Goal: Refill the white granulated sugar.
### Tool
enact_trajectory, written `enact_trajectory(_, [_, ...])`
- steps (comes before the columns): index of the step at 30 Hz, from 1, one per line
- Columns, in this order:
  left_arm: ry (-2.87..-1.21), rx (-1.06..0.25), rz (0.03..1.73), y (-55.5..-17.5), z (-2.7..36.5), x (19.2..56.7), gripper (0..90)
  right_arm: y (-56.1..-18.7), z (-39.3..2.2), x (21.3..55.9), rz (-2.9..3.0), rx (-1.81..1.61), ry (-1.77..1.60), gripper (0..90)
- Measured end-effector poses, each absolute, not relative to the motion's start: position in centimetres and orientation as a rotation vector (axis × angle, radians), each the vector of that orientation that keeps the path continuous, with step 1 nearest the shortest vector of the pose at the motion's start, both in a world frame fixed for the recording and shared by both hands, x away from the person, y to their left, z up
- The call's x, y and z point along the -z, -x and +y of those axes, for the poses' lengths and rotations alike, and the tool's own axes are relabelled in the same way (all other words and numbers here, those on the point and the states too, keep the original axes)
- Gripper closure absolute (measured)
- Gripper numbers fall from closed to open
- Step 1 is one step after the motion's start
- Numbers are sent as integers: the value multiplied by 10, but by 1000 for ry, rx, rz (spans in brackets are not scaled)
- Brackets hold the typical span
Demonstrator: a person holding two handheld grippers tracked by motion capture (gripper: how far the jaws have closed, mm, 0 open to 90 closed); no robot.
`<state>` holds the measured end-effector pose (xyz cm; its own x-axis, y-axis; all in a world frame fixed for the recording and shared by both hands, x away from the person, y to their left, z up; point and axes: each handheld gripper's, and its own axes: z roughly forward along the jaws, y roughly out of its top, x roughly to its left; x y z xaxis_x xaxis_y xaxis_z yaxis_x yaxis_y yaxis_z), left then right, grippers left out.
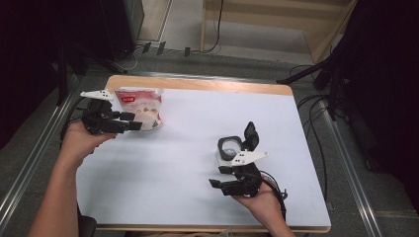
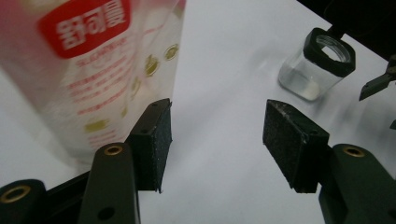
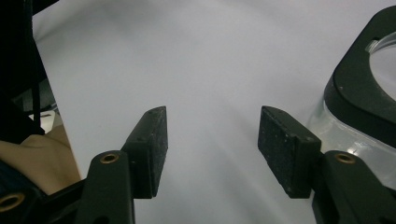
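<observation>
A red-and-white snack pouch point(image 1: 142, 107) stands at the table's far left. My left gripper point(image 1: 134, 121) is open right in front of it, jaws pointing right. In the left gripper view the pouch point(image 2: 93, 70) rises just outside the left jaw, and nothing lies between the jaws of the gripper point(image 2: 217, 140). A clear square jar point(image 1: 230, 147) with a black rim and a flipped-up lid sits right of centre; it also appears as the jar point(image 2: 322, 60). My right gripper point(image 1: 220, 177) is open just in front of it. The jar point(image 3: 369, 93) is beside the right jaw of that gripper point(image 3: 212, 149).
A white sheet point(image 1: 188, 163) covers the wooden table. Cables point(image 1: 316, 123) and dark stands lie on the floor around the table's right and far sides. A tip of the right gripper point(image 2: 378, 84) reaches in near the jar in the left gripper view.
</observation>
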<state>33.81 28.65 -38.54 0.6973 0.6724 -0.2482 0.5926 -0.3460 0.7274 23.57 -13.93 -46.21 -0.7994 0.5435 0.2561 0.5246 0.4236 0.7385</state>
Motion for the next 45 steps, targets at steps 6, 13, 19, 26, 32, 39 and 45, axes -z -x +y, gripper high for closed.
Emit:
enact_trajectory(6, [-2016,-159,990,-340,307,386,413,-237,-139,463,2632,-1353,-984,436])
enact_trajectory(13, [-1998,-178,1049,-343,325,389,402,-236,-139,463,2633,-1352,-971,445])
enact_trajectory(19, [-2005,-219,1039,-361,323,392,391,-236,-137,464,2642,-1345,-972,448])
enact_trajectory(26, [-1998,-221,1033,-381,312,397,392,-236,-135,466,2644,-1337,-970,448])
enact_trajectory(32, [-2014,-225,1031,-392,298,403,404,-235,-134,467,2645,-1348,-977,465])
enact_trajectory(39, [-1996,-222,1020,-397,291,410,511,-234,-130,466,2628,-1368,-959,457])
enact_trajectory(45, [-1985,-203,1042,-397,289,414,642,-238,-119,464,2628,-1409,-948,448])
